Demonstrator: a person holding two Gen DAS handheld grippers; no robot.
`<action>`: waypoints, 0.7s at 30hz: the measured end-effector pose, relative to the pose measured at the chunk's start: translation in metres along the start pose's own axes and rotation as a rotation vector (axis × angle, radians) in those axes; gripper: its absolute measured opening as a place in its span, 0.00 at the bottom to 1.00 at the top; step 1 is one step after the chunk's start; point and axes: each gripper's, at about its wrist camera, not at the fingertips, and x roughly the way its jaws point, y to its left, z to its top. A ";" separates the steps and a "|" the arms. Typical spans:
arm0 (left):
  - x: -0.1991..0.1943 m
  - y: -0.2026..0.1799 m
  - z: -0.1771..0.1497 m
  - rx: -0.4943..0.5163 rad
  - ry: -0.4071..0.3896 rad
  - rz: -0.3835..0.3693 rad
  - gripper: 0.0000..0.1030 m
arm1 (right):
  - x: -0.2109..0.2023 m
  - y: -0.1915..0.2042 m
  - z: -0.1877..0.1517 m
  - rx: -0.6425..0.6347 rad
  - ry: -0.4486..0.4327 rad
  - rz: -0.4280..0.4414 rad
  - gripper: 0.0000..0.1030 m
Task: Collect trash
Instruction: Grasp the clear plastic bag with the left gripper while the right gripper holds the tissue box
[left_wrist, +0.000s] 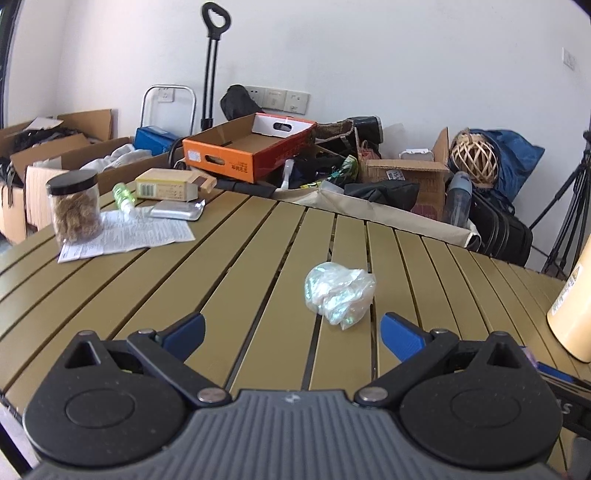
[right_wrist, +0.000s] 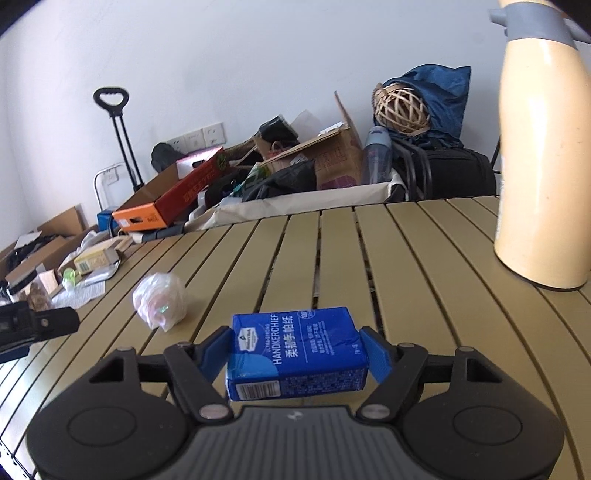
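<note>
A crumpled ball of clear, shiny plastic wrap (left_wrist: 338, 295) lies on the olive slatted table (left_wrist: 229, 266), just ahead of my left gripper (left_wrist: 291, 321) and a little right of its centre line. That gripper is open, its blue pads wide apart with nothing between them. In the right wrist view my right gripper (right_wrist: 295, 332) is shut on a blue handkerchief tissue pack (right_wrist: 295, 354). Its blue pads press on both short sides of the pack. The plastic ball (right_wrist: 160, 301) lies to the pack's left, and the left gripper's black tip (right_wrist: 40, 321) shows at the left edge.
A tall cream jug (right_wrist: 543, 166) stands on the table's right side. At the far left are a black-lidded jar (left_wrist: 75, 206), a printed sheet (left_wrist: 136, 232), a small green bottle (left_wrist: 123, 195), a yellow box (left_wrist: 166, 188) and a foil pack (left_wrist: 177, 211). Boxes and bags crowd the floor behind.
</note>
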 end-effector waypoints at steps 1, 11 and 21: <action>0.004 -0.004 0.004 0.012 0.001 0.000 1.00 | -0.002 -0.005 0.002 0.011 -0.007 -0.005 0.72; 0.059 -0.050 0.029 0.136 0.033 0.031 1.00 | -0.018 -0.055 0.012 0.119 -0.055 -0.062 0.72; 0.119 -0.065 0.026 0.136 0.116 0.112 1.00 | -0.034 -0.098 0.014 0.165 -0.096 -0.131 0.72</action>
